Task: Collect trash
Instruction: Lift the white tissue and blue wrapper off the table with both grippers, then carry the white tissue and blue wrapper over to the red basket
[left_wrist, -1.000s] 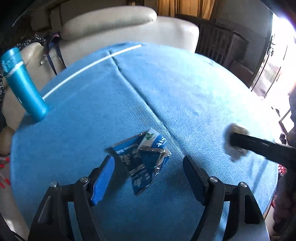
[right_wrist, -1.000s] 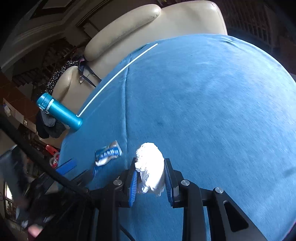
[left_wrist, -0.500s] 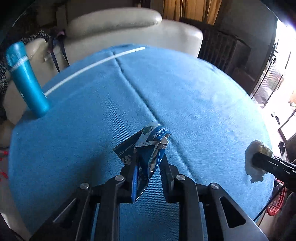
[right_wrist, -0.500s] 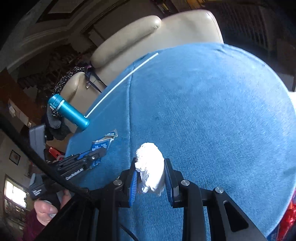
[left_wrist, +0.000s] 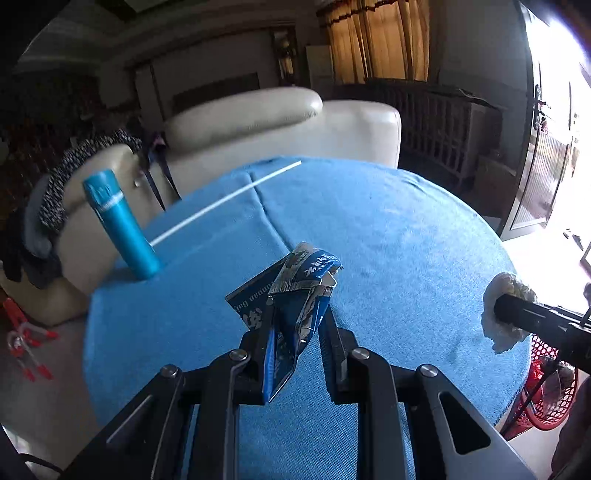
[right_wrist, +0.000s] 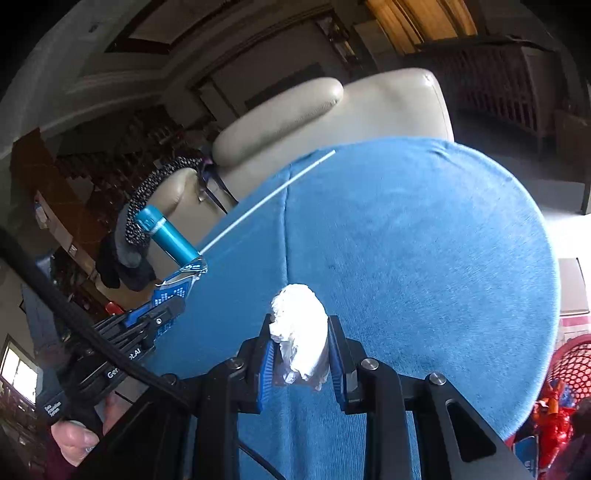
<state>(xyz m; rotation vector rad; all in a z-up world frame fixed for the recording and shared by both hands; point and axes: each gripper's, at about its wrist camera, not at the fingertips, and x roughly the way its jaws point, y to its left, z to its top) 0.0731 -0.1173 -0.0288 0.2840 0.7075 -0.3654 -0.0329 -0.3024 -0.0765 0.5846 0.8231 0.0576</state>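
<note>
Blue terry cloth covers the round table (left_wrist: 388, 236), and both pieces of trash are held above it. The left gripper (left_wrist: 295, 332) is clamped on a crumpled blue wrapper (left_wrist: 295, 295) with a silver foil lining; its jaws have just been closing and now pinch the wrapper's lower part between them, with the printed top sticking up past the fingertips, clear of the cloth. In the right wrist view the same wrapper (right_wrist: 177, 288) shows at the left edge of the table, pinched in the left gripper (right_wrist: 162, 314), whose handle a person's hand (right_wrist: 77, 439) grips low in the corner. The right gripper (right_wrist: 299, 350) is closed on a wad of white tissue (right_wrist: 299, 332), the blue pads pressing on both sides of it and the wad bulging up above the fingers. From the left wrist view that tissue (left_wrist: 506, 314) sits at the right rim of the table, squeezed by a black finger. A teal bottle (left_wrist: 122, 225) stands upright near the left edge of the table, and a thin white stick (left_wrist: 225, 201) lies across the far part of the cloth. A cream leather armchair (left_wrist: 280, 125) stands just behind the table. A red mesh basket (left_wrist: 550, 384) sits on the floor beside the table's right side, below the tissue.
</note>
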